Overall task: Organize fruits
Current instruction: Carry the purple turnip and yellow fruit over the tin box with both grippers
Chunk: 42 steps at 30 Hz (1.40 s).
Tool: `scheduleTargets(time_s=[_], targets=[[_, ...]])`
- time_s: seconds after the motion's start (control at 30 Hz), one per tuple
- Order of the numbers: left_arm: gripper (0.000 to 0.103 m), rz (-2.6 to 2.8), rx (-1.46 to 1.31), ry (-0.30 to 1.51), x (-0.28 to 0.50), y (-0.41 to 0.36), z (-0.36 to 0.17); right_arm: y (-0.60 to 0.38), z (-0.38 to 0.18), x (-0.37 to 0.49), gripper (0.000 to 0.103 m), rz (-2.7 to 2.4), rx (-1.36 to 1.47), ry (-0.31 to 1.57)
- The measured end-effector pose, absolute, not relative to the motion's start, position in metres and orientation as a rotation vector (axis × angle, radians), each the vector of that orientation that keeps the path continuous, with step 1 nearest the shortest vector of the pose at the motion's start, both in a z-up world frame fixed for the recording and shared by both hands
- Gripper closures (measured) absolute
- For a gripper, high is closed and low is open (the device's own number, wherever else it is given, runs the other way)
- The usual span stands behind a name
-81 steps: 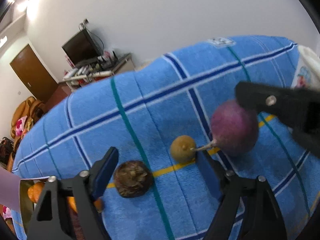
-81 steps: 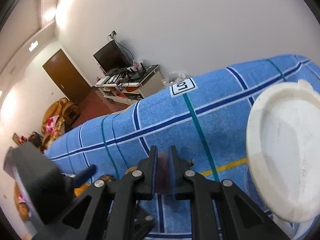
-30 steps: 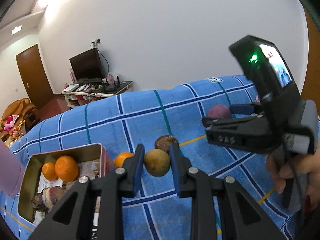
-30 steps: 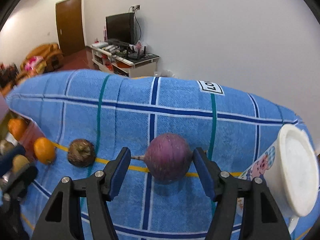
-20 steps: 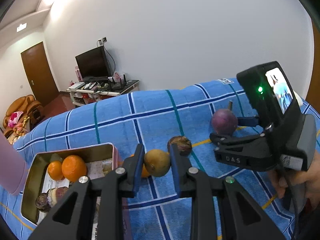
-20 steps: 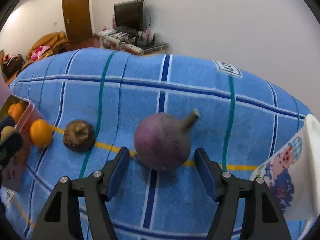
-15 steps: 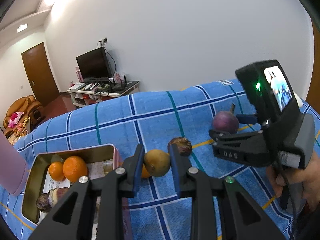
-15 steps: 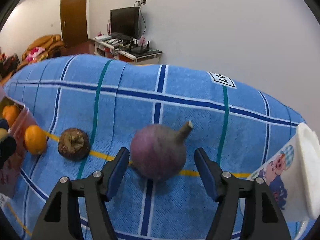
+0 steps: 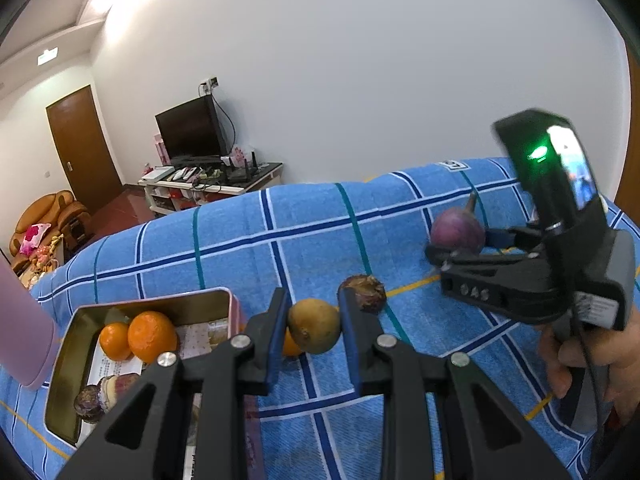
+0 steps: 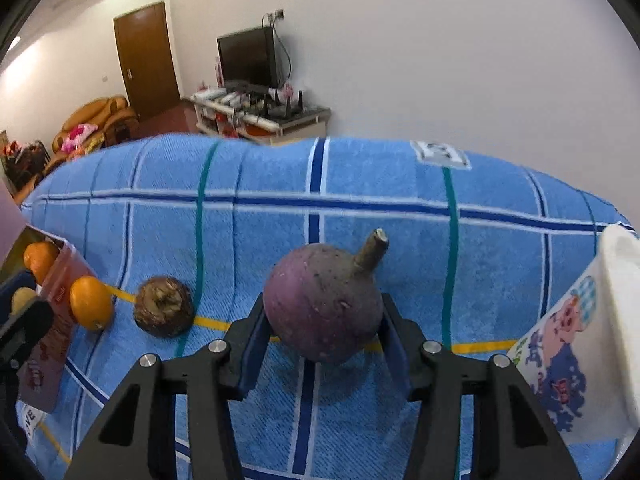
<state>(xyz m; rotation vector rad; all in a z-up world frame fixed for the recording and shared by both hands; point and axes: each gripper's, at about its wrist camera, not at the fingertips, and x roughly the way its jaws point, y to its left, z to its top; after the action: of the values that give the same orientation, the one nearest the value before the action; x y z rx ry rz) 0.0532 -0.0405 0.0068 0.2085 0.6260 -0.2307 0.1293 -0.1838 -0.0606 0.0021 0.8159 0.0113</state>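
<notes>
The purple fruit [image 10: 323, 308] sits between the fingers of the right tool [image 10: 323, 334], whose jaws are closing on it; both pads look to be against its sides. It is nearly round, and its short stem [image 10: 371, 251] points up and away from the tool, leaning a little to the right. It rests low against the blue checked cloth [image 10: 360, 184]; whether it still touches the cloth I cannot tell.

The left tool [image 9: 314, 330] is clamped shut on a yellow-brown fruit [image 9: 315, 330], an oval lying crosswise between the pads, held above the cloth. Just beyond its right finger lies a dark wrinkled fruit [image 9: 363, 293], and behind the held fruit a loose orange [image 9: 291, 345] peeks out. To the left of this tool stands an open tin [image 9: 64, 360], with two oranges [image 9: 138, 338] and some darker fruit [image 9: 102, 396] inside; its near corner is just beside the left finger.

Ahead of both tools the cloth runs clear to its far edge below the white wall. Right of the right tool a white container [image 10: 600, 320] with a cartoon print stands close by. A hand [image 9: 596, 364] grips the right tool's handle.
</notes>
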Motion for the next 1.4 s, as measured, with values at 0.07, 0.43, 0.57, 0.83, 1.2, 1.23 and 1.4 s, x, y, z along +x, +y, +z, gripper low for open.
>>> scheduleTargets(time_s=[0.07, 0.43, 0.57, 0.83, 1.2, 1.23, 1.4], targets=[[0.075, -0.225, 0.203, 0.626, 0.053, -0.038, 0.008, -0.185, -0.050, 0.120, 0.050, 0.015, 0.031, 0.742], [0.075, -0.195, 0.190, 0.612, 0.046, -0.018, 0.011, -0.158, -0.028, 0.074, 0.050, -0.174, -0.008, 0.607], [0.075, -0.186, 0.208, 0.602, 0.037, -0.010, 0.011, -0.142, -0.021, 0.060, 0.050, -0.249, -0.016, 0.579], [0.075, -0.182, 0.201, 0.589, 0.028, 0.015, 0.013, -0.110, -0.015, 0.026, 0.050, -0.271, -0.027, 0.545], [0.075, -0.182, 0.164, 0.557, 0.017, 0.056, 0.022, -0.053, 0.003, -0.018, 0.050, -0.270, -0.086, 0.450], [0.075, -0.180, 0.160, 0.554, 0.017, 0.060, 0.023, -0.048, 0.004, -0.020, 0.050, -0.269, -0.092, 0.444], [0.075, -0.150, 0.136, 0.541, 0.020, 0.086, 0.027, -0.019, 0.011, -0.027, 0.050, -0.247, -0.126, 0.422]])
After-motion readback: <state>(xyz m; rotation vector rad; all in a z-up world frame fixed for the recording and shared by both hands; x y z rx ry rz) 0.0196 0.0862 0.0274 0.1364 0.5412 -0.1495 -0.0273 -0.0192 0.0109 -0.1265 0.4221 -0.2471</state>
